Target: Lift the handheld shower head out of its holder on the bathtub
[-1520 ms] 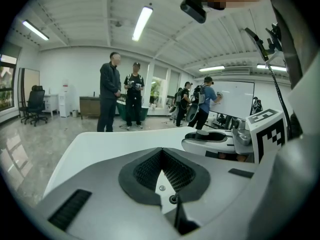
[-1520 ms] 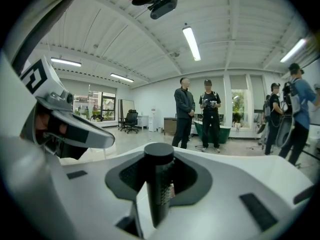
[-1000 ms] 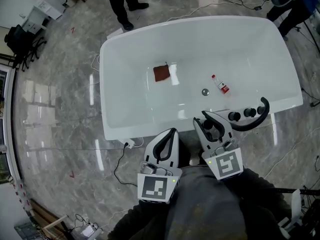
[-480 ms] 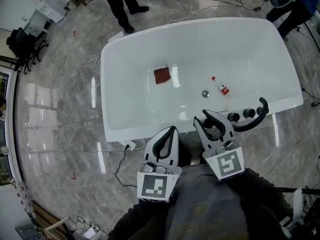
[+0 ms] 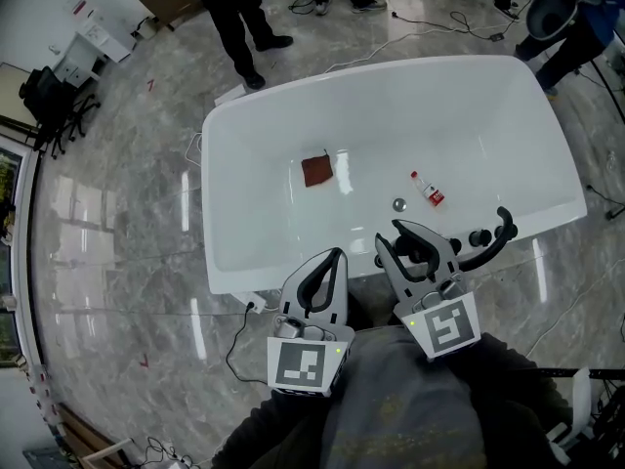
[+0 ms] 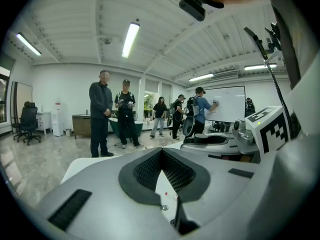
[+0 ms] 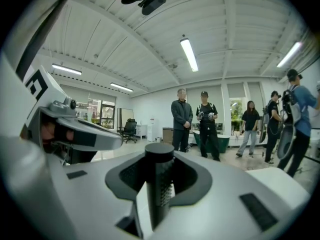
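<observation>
Both tongs have risen: right tongs [image 5: 395, 234] clench the shower head [image 7: 159, 184], lifting it off the bathtub [image 5: 209, 193]; left tongs [image 5: 338, 256] closed, empty.

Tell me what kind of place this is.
Probably a lab or workshop hall, not a real bathroom: the white bathtub stands alone on a polished stone-look floor with cables trailing across it. A whiteboard, an office chair and bystanders fill the open room under strip lights.
</observation>
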### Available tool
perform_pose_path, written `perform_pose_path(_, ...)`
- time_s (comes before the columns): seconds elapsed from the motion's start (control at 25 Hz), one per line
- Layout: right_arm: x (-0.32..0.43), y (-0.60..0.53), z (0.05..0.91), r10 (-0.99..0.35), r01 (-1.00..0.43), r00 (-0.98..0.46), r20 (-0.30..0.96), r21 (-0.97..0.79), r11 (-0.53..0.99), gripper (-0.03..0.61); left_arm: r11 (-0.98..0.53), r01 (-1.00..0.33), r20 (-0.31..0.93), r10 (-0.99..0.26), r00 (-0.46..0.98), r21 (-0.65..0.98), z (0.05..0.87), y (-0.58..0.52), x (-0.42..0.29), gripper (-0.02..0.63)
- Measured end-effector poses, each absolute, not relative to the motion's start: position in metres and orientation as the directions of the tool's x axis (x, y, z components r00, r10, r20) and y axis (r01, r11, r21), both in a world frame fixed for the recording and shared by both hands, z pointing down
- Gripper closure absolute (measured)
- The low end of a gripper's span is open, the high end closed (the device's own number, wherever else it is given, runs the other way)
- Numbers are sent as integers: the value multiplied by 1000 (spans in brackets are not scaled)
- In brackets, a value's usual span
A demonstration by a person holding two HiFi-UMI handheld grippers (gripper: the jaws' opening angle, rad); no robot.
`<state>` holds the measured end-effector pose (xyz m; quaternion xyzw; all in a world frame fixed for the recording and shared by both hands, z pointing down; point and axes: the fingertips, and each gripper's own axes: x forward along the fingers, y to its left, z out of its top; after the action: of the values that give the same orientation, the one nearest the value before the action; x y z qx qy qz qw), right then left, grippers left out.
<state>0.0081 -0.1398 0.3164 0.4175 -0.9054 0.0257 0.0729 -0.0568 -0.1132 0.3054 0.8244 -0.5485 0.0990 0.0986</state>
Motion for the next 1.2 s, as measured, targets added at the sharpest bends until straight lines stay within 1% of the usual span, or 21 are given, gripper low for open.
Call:
perform_pose_path(0.56,9,-158,243,-745,-745,-666,16,32,667,463,-370,-929,166,-916,365,2,265,-139,-57,611)
perform_pose_path(0.68,11,-157,230,-741,-740,-671,11,51,671,463,-361,-932,134,-925,356,-15,253,-144,-59,611)
perform_pose_path(0.92,13,-155,192,-717,-724,-690,-103,80,685,463,-359,-932,70,-932,355,-43,239,-154,-58,611)
perform_pose_path(1.04,16,-149,172,-711,-726,-686,-156,76,684,463,-360,-932,66,-932,357,-40,239,-153,-57,611)
perform_pose_path(1.2,23,-143,165,-707,-725,-687,-168,93,682,463,-379,-925,72,-924,376,-24,241,-153,-47,611)
